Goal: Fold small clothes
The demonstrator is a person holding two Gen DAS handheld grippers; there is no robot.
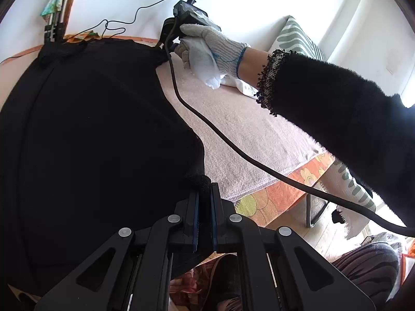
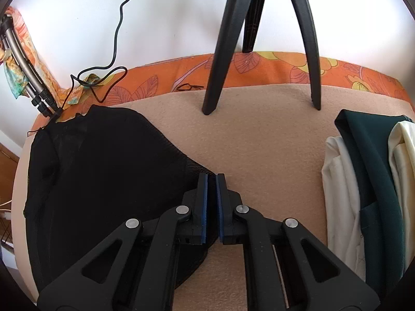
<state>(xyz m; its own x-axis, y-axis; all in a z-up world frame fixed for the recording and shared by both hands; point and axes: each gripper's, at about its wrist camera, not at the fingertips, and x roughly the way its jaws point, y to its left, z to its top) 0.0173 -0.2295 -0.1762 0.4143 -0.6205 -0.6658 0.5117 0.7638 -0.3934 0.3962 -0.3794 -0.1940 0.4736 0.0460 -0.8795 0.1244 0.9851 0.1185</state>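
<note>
Black mesh garment (image 2: pixel 103 171) lies spread on the left of a pink fleece blanket (image 2: pixel 259 134), with the left gripper (image 1: pixel 205 194) and right gripper (image 2: pixel 211 181) each pinching an edge, jaws pressed together on the fabric. The thin mesh may slip from either pinch or snag and stretch if the hands pull unevenly, skewing the fold. A trailing black cable (image 1: pixel 233 145) could catch. Tripod legs (image 2: pixel 215 77) stand behind; folded green and cream clothes (image 2: pixel 368 171) lie right.

1. Black garment (image 2: pixel 103 160).
2. Pale pink blanket (image 2: pixel 259 134) over an orange, flower-patterned cloth (image 2: pixel 259 62).
3. Dark green garment (image 2: pixel 371 160) between cream ones (image 2: pixel 339 181).
4. White glove (image 1: pixel 220 44), blue-trimmed.
</note>
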